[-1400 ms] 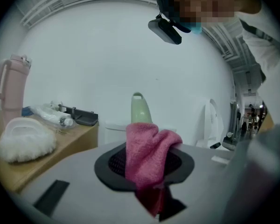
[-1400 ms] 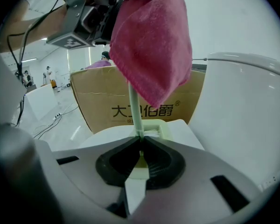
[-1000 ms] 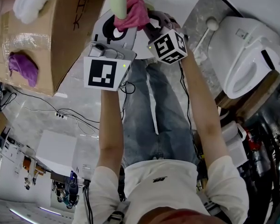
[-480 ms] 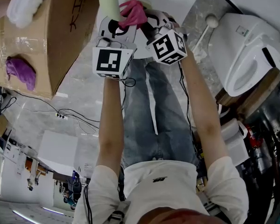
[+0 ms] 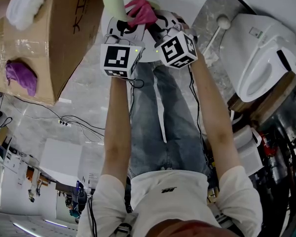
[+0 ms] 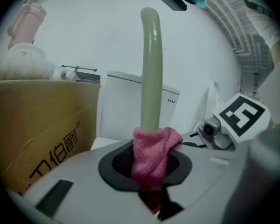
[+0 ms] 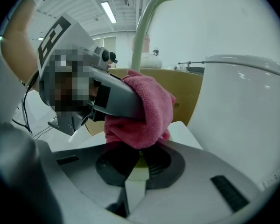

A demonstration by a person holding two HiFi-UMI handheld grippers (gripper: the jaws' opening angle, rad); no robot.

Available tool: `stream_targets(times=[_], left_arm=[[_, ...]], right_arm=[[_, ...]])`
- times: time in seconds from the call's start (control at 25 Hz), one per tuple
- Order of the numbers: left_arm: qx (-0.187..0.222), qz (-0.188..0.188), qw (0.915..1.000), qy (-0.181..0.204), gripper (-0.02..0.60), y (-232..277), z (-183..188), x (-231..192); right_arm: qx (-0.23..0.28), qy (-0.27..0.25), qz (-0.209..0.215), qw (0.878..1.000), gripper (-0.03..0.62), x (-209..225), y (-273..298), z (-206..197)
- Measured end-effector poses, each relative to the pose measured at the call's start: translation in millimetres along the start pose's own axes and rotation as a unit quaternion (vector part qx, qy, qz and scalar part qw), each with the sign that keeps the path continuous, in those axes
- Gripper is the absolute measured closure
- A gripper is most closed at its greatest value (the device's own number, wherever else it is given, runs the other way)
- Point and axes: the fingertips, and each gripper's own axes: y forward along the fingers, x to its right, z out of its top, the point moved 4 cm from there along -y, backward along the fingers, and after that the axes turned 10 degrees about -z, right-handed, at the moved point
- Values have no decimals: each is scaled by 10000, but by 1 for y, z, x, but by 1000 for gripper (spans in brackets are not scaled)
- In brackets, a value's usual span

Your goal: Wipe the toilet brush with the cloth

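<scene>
We hold a gripper in each hand. Our left gripper [image 6: 151,169] has its jaws nearly closed and is pinching the cloth [image 6: 154,148]. The cloth is pink and soft. It is wrapped around the green stick of the toilet brush [image 6: 150,69], low down on the stick. The stick goes straight up out of the cloth, above the left gripper's jaws.

Our right gripper [image 7: 137,169] is just beside the left one. Its jaws are squeezed tight on the bottom end of the green stick. The cloth sits right above these jaws, touching them, and one jaw of the left gripper lies across the cloth.

From the head view, both grippers meet at the cloth, out in front of us.

To the left of the left gripper is a big brown cardboard box [image 5: 69,33]. A white fluffy thing [image 5: 29,1] rests on top of the box, and a purple rag [image 5: 19,75] lies on it too. Well off to the right of the right gripper stands a white toilet [image 5: 256,58].
</scene>
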Motion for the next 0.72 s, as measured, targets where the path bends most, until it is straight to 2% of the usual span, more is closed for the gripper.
stream_targets(times=[0.16, 0.36, 0.72], left_arm=[[-115, 36, 9999, 66, 511, -4, 10, 2], [-16, -10, 9998, 183, 511, -18, 34, 6], [528, 122, 9985, 63, 509, -43, 98, 12]], right_arm=[[-13, -2, 4, 10000, 572, 0, 0, 1], [-57, -8, -4, 10000, 572, 0, 0, 1], [-165, -19, 65, 9998, 572, 0, 1, 3]])
